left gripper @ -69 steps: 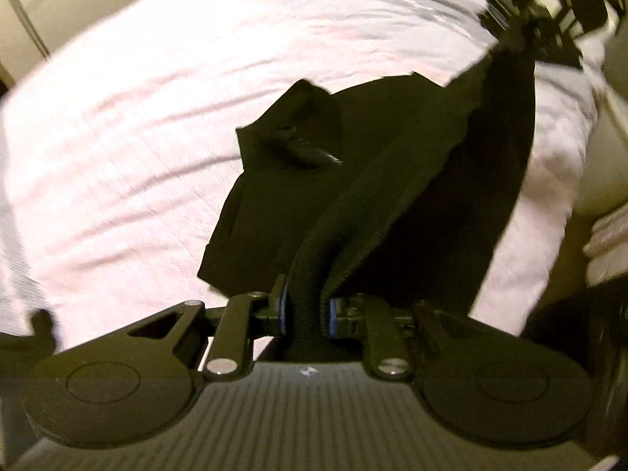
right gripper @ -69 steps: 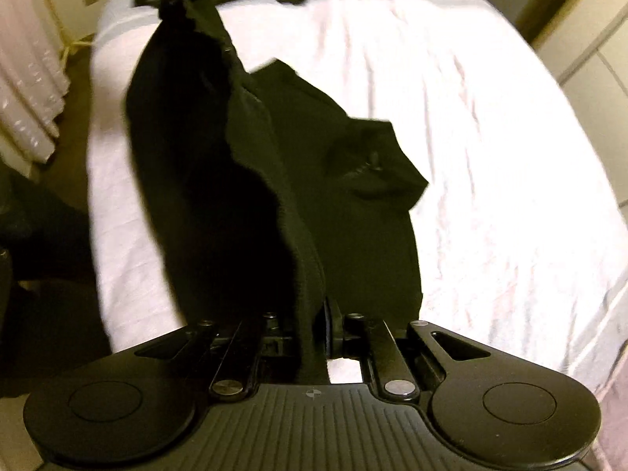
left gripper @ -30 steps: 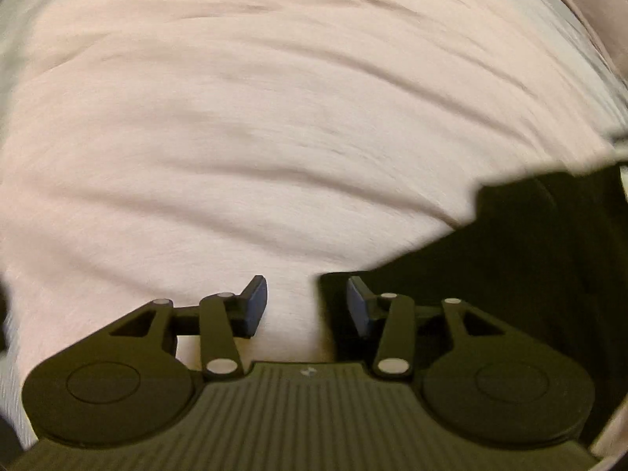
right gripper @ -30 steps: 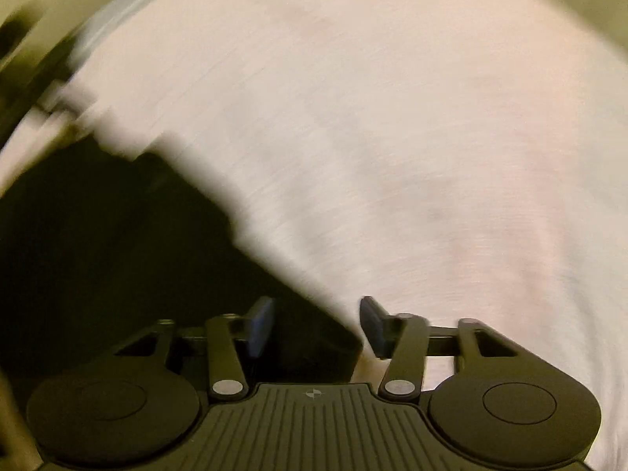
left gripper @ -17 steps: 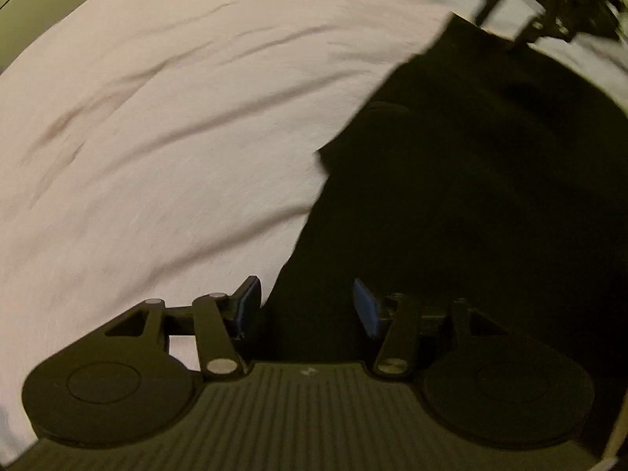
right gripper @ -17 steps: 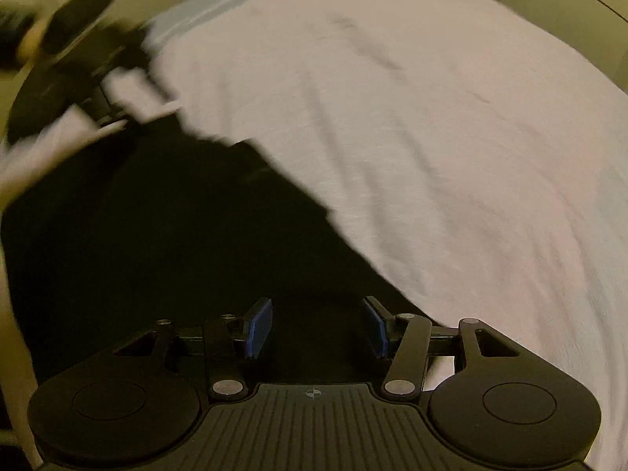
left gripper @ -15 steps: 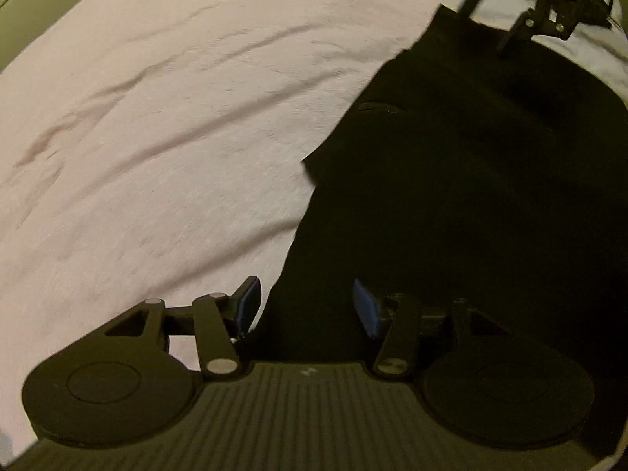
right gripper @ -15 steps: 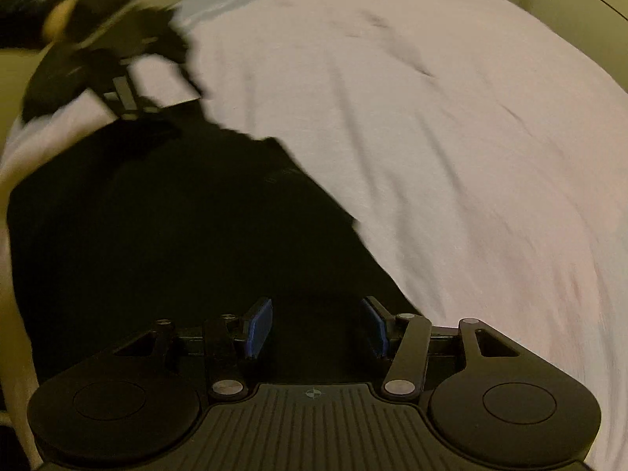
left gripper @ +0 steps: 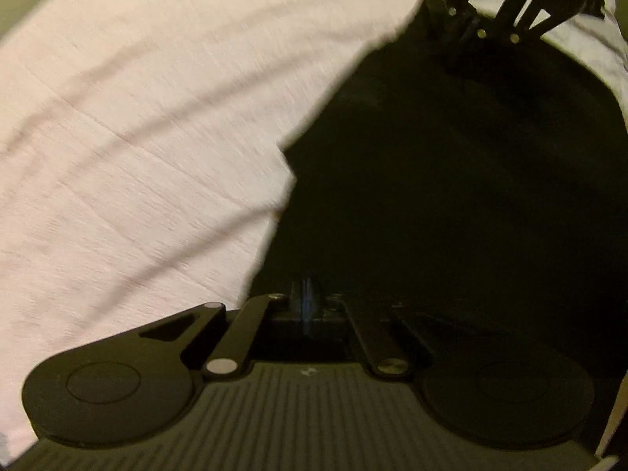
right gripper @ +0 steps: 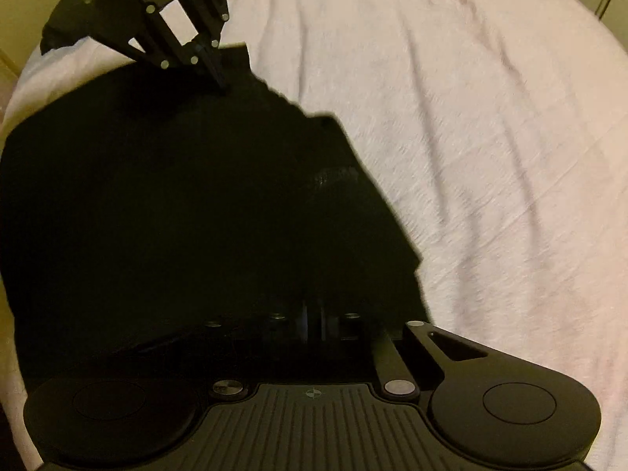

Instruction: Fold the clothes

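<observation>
A black garment [left gripper: 451,196] was spread flat on a bed covered by a white sheet [left gripper: 137,117]. In the left wrist view it filled the right half of the picture, its edge running in steps from the upper right down to the middle of the lower part. In the right wrist view the same black garment [right gripper: 176,204] filled the left half, with a ribbed patch showing near its right edge and the white sheet [right gripper: 490,157] lying creased beyond it.

The left gripper [left gripper: 308,300] was pointed steeply down at the near edge of the garment. Its jaws had just been closing and were seen pressed together, blue pads meeting; whether cloth was pinched between them could not be told against the dark fabric. The right gripper [right gripper: 314,316] was likewise set low over the garment, its jaws just closed and clenched; any cloth between them could not be made out.

Each gripper was also seen from the other's camera, at the garment's far edge: the right gripper [left gripper: 461,49] at upper right, the left gripper [right gripper: 219,78] at upper left, tips down on the fabric.
</observation>
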The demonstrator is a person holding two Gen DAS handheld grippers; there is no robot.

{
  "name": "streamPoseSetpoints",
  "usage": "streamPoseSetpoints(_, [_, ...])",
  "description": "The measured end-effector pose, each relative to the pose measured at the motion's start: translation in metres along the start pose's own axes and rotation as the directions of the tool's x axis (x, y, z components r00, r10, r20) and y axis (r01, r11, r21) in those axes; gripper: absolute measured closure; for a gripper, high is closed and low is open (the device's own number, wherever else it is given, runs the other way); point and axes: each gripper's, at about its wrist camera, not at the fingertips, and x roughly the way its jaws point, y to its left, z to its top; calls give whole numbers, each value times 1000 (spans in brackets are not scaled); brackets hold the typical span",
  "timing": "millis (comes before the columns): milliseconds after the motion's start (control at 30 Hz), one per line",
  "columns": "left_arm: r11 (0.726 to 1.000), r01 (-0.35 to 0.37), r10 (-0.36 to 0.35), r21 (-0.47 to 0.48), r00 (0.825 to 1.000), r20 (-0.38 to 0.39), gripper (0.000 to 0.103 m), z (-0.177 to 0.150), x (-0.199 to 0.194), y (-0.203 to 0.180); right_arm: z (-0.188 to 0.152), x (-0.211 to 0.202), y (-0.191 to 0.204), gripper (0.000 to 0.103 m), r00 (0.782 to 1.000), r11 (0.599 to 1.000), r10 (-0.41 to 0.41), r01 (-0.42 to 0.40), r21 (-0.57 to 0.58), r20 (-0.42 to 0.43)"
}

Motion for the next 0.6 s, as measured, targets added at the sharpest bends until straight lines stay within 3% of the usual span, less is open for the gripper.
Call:
streamPoseSetpoints(67, [997, -58, 62, -60, 995, 72, 103, 1, -21, 12, 3, -20, -3, 100, 998, 999, -46, 46, 5, 46])
streamPoseSetpoints(167, [987, -108, 114, -119, 992, 48, 103, 5, -10, 31, 5, -21, -11, 100, 995, 997, -76, 76, 13, 57])
streamPoseSetpoints(300, [993, -3, 4, -117, 1000, 11, 102, 11, 17, 32, 4, 10, -19, 100, 998, 996, -56, 56, 71, 10])
streamPoseSetpoints(367, [994, 28, -26, -102, 999, 21, 90, 11, 26, 27, 0, 20, -18, 99, 999, 994, -53, 53, 91, -7])
streamPoseSetpoints(400, [993, 45, -43, -108, 999, 23, 74, 9, 30, 25, -1, 24, -18, 99, 998, 994, -59, 59, 95, -9])
streamPoseSetpoints(433, [992, 63, -60, -113, 998, 25, 67, 7, 33, 24, -1, 26, -19, 99, 998, 993, -65, 65, 100, -3])
streamPoseSetpoints(500, [992, 79, -79, -100, 997, 7, 67, 6, 39, 20, -3, 22, -21, 99, 997, 990, -74, 72, 124, 14])
streamPoseSetpoints(600, [996, 50, -52, -70, 998, -21, 71, 5, 42, 15, 4, 20, -27, 99, 995, 985, -93, 86, 149, 41])
